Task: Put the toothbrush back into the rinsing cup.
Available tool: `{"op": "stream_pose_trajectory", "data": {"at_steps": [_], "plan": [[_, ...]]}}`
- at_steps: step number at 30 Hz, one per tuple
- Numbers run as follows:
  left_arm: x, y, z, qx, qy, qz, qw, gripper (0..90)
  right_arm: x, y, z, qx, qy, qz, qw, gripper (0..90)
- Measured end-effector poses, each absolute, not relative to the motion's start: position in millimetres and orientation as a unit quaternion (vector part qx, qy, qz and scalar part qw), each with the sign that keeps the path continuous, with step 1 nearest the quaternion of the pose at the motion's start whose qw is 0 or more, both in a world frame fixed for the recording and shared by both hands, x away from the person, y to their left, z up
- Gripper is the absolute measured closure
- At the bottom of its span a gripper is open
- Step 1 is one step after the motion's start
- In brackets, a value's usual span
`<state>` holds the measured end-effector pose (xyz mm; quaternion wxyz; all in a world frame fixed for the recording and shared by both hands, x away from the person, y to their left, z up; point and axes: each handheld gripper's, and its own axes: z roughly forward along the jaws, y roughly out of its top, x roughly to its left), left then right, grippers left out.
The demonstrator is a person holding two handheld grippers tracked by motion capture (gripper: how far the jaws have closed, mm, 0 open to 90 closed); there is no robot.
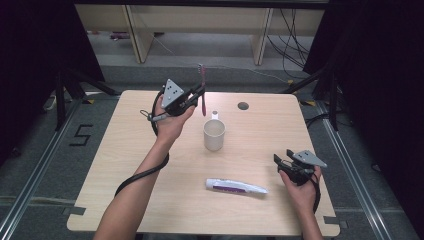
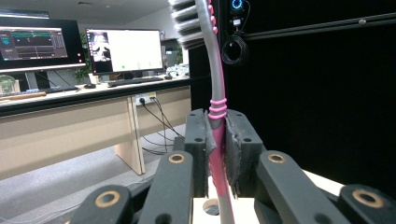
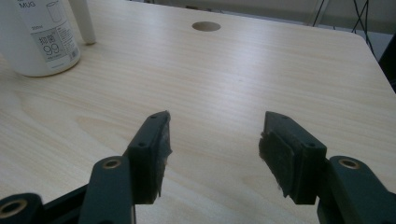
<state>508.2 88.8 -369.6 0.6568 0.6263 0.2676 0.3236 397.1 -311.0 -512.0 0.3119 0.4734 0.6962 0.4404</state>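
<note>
The left hand-held gripper (image 1: 199,95) is up in the air over the far left part of the bench (image 1: 125,165). It pinches a pink and grey toothbrush (image 1: 203,90) tight by the handle. The toothbrush stands almost straight up, with its bristles at the top. In the left gripper view, the two black pads (image 2: 240,149) press on the pink handle from both sides.

A white mug (image 1: 214,134) stands on the bench, just near and to the right of the toothbrush. The toothbrush is not touching the mug.

A tube of toothpaste (image 1: 236,186) lies flat on the near part of the bench, between the two arms.

The right hand-held gripper (image 1: 280,162) is low at the near right side. Its jaws are spread apart with nothing between them.
</note>
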Motion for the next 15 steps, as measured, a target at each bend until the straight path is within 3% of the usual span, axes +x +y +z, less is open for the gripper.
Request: {"op": "stream_pose_trajectory", "data": {"at_steps": [15], "plan": [[520.9, 78.6, -364.2, 0.628, 0.267, 0.322, 0.656, 80.1, 395.2, -309.2, -511.9, 0.487, 0.69, 0.443, 0.301, 42.8]]}}
